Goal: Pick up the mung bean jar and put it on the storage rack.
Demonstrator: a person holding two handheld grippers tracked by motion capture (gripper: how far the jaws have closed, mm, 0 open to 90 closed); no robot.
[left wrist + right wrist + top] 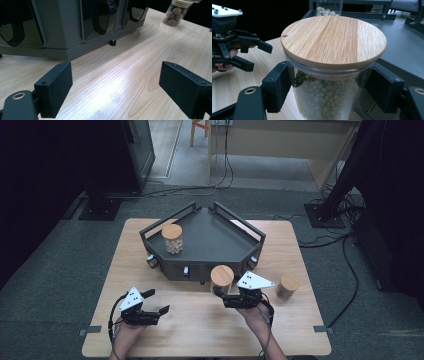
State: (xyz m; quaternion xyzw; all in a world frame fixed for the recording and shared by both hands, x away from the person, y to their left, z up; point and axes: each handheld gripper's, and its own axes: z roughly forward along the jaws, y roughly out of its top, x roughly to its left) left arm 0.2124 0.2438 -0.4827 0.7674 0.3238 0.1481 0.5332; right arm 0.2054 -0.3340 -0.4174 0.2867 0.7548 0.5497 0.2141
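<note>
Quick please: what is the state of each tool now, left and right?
Left tool: open, holding nothing.
Right tool: closed on the jar of green beans.

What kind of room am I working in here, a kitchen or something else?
Likely a lab or recording studio, not a kitchen: black drapes flank the wooden table, floor-stand bases and loose cables lie on grey carpet, and the jars sit around a dark metal tray rig.

Bare tabletop (200, 320) lies open between both tongs; the dark tray (210, 245) blocks the far side.
</note>
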